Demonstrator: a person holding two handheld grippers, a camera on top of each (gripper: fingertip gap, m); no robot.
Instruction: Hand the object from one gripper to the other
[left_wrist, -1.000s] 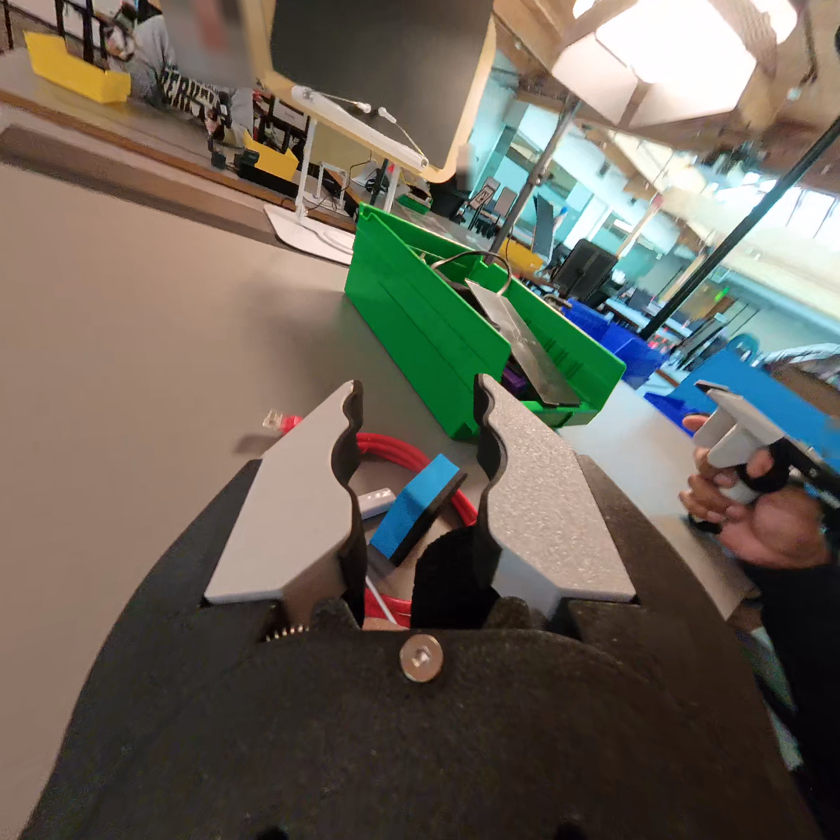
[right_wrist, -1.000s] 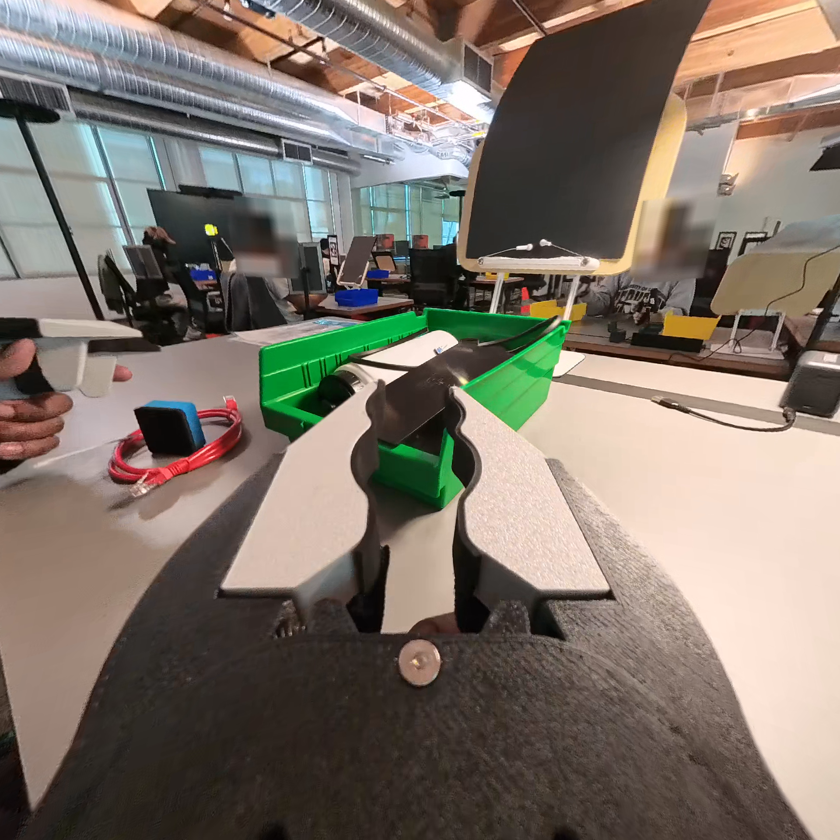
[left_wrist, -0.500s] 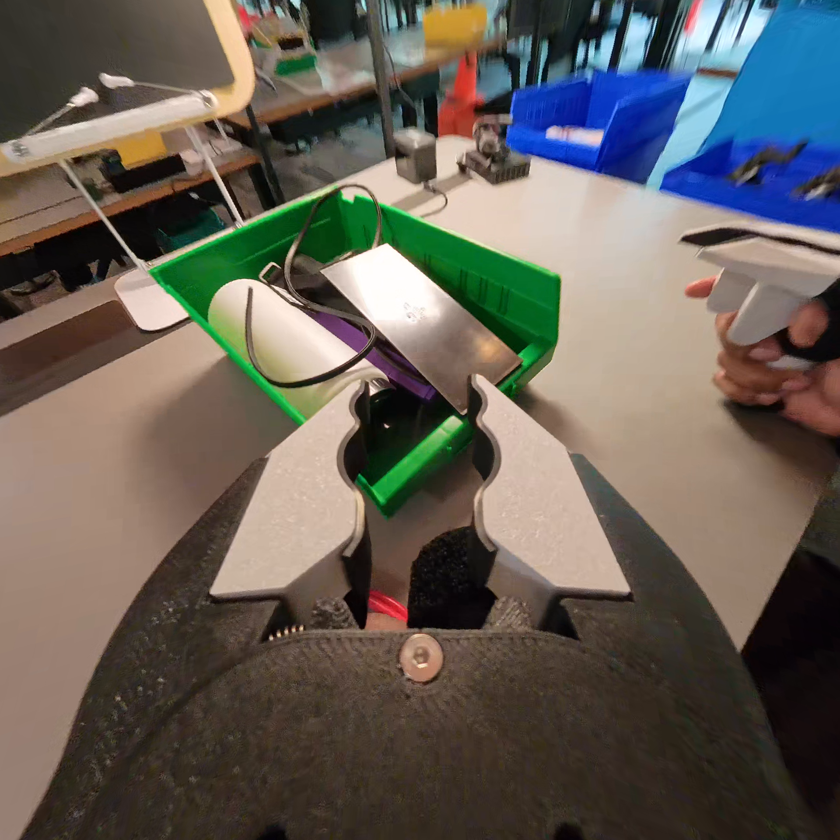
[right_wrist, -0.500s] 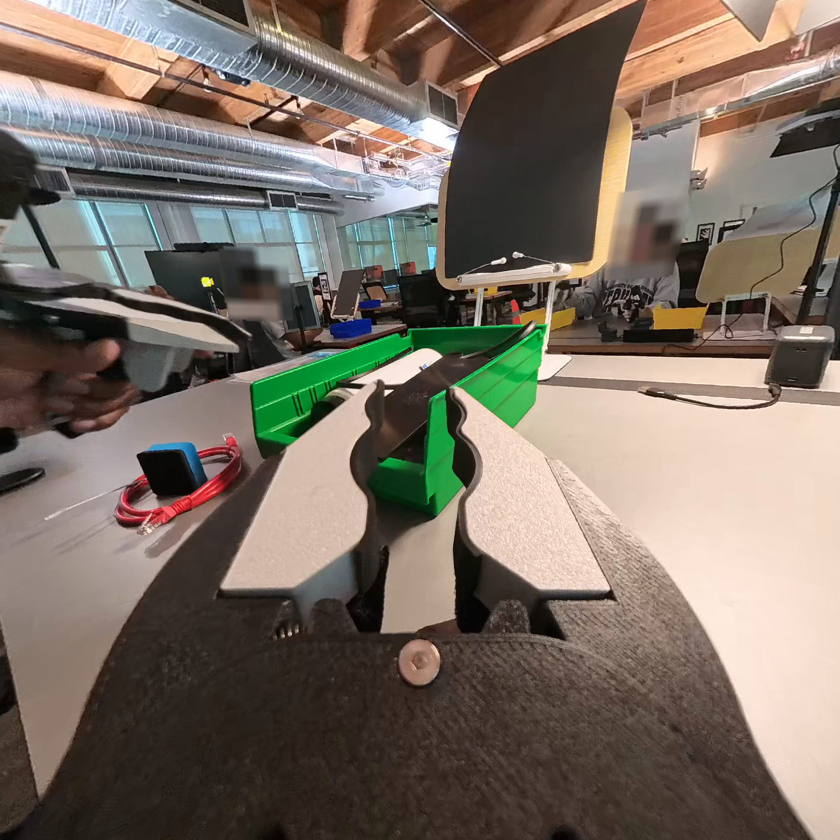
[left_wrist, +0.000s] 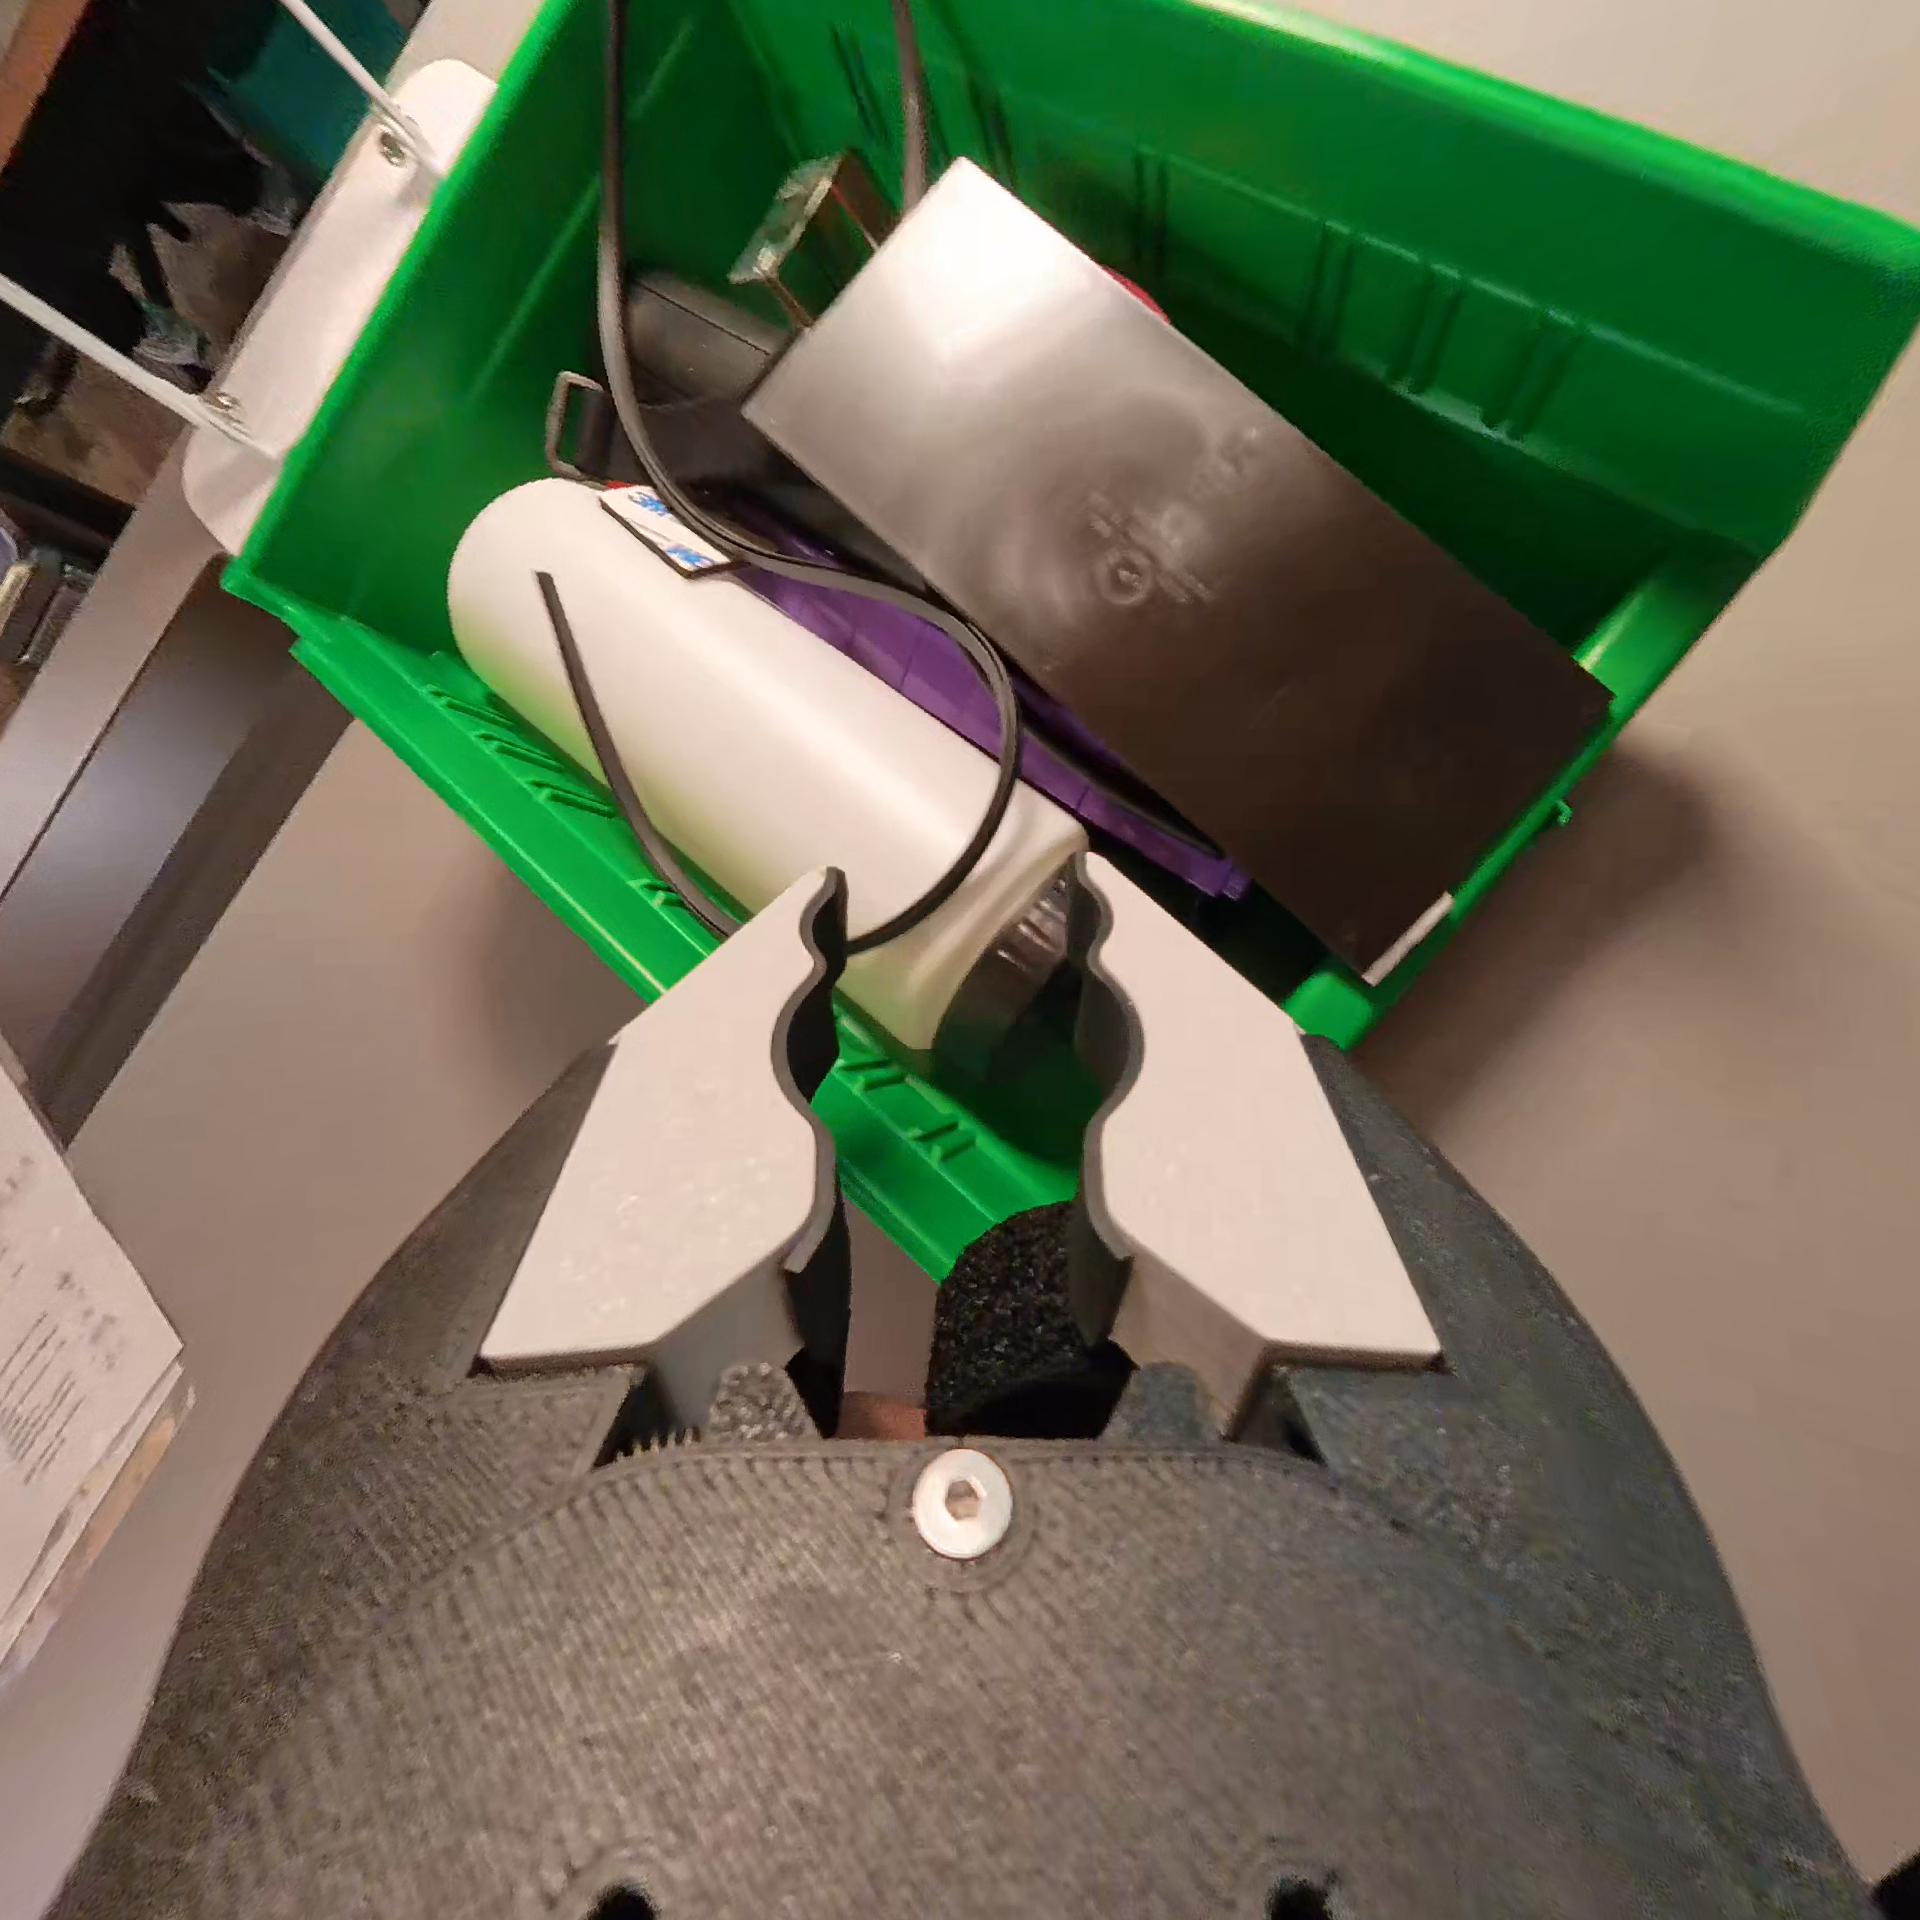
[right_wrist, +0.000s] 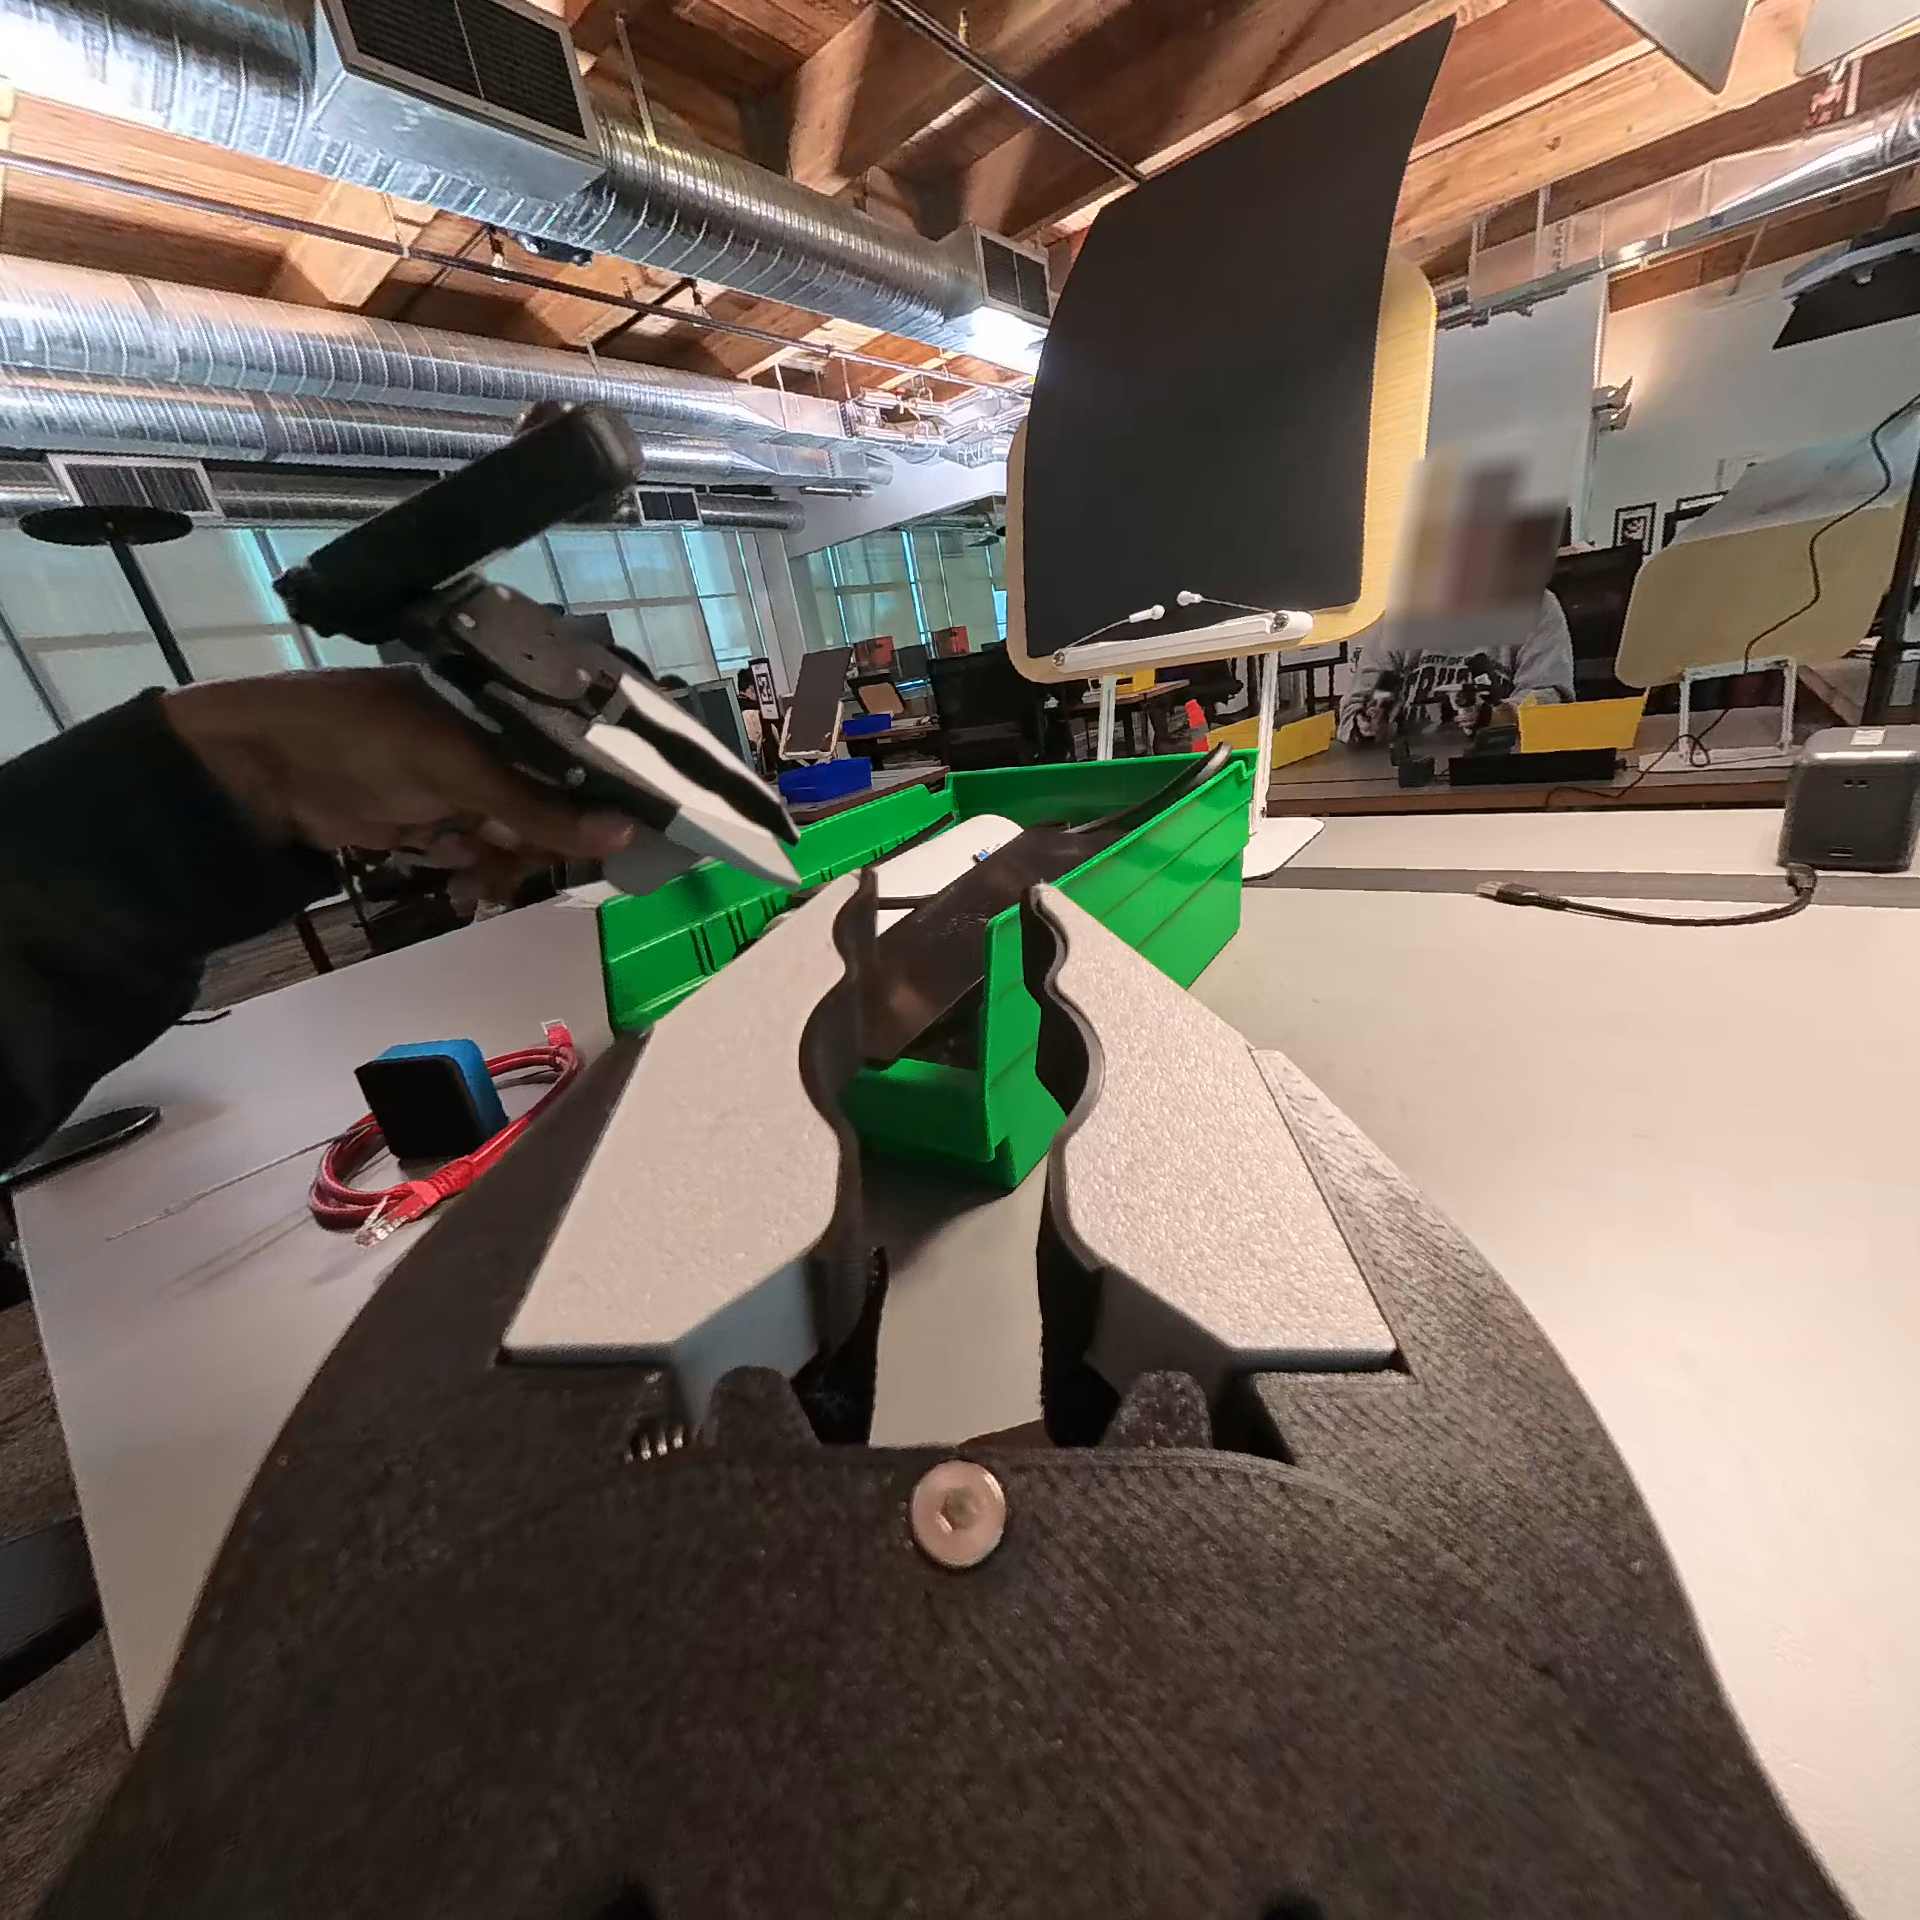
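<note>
The left gripper (left_wrist: 956, 914) is held above the near end of a green bin (left_wrist: 1455, 270) and points down into it; its jaws stand apart with nothing between them. Directly ahead of its fingertips lies a white bottle (left_wrist: 717, 717) on its side, lengthwise in the bin, with a thin black cable (left_wrist: 987, 707) looping across it and passing just in front of the left fingertip. To the right of the bottle a dark flat metal plate (left_wrist: 1174, 582) lies tilted, its far end deep in the bin and its near corner resting over the bin's front rim; a purple item (left_wrist: 935, 665) shows between bottle and plate. The right gripper (right_wrist: 945, 894) is held low over the grey bench (right_wrist: 1558, 1091), short of the bin's near corner, its jaws likewise parted and empty; the tilted plate appears in line between its fingertips but farther off. In the right wrist view the left gripper, gripped by a hand (right_wrist: 416, 769) in a dark sleeve, hangs above the bin to the left. Left of the right gripper, on the bench, a blue and black block (right_wrist: 431, 1091) sits on a coiled red cable (right_wrist: 436, 1153). Which item is the object to be handed over cannot be told.
</note>
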